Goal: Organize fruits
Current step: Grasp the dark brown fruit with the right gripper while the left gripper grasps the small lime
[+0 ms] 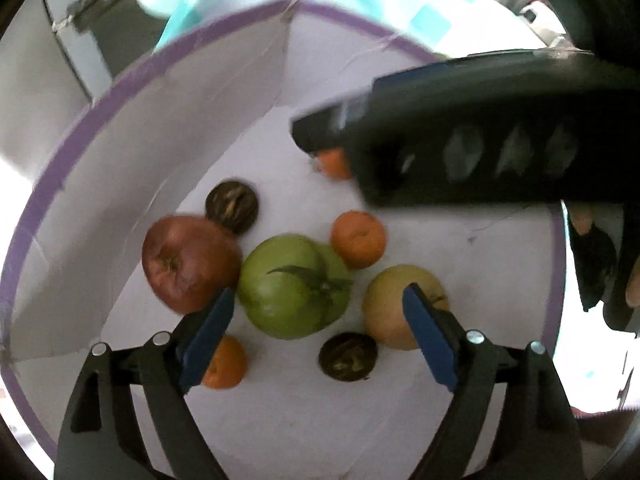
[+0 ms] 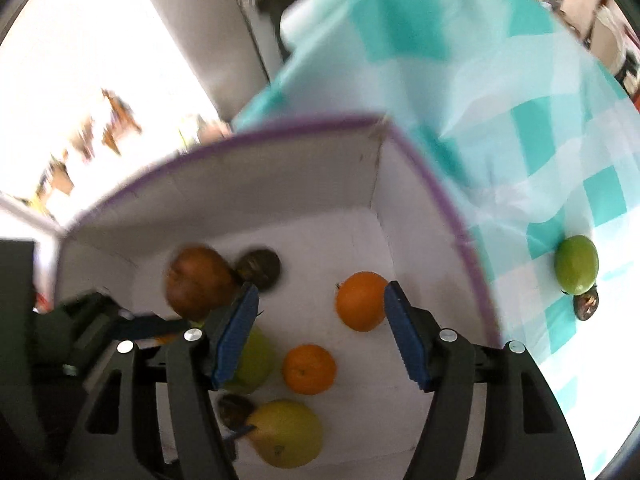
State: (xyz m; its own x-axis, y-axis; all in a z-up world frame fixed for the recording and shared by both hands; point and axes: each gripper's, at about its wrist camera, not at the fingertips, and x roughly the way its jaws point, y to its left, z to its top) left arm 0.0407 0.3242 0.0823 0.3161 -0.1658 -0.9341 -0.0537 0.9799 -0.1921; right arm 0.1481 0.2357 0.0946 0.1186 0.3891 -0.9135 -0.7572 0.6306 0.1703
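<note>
A white box with a purple rim (image 1: 120, 92) (image 2: 424, 168) holds a red apple (image 1: 188, 264) (image 2: 198, 280), a green tomato (image 1: 294, 284) (image 2: 256, 360), a yellow apple (image 1: 394, 304) (image 2: 286, 434), oranges (image 1: 358, 238) (image 2: 360, 300) (image 2: 309, 369) and dark passion fruits (image 1: 232, 206) (image 1: 347, 355). My left gripper (image 1: 318, 336) is open above the green tomato. My right gripper (image 2: 320, 336) is open and empty above the oranges; it shows in the left wrist view (image 1: 320, 132) over a third orange (image 1: 334, 162).
A teal and white checked cloth (image 2: 520, 100) covers the table to the right of the box. A green fruit (image 2: 576, 265) and a dark passion fruit (image 2: 586, 305) lie on the cloth outside the box.
</note>
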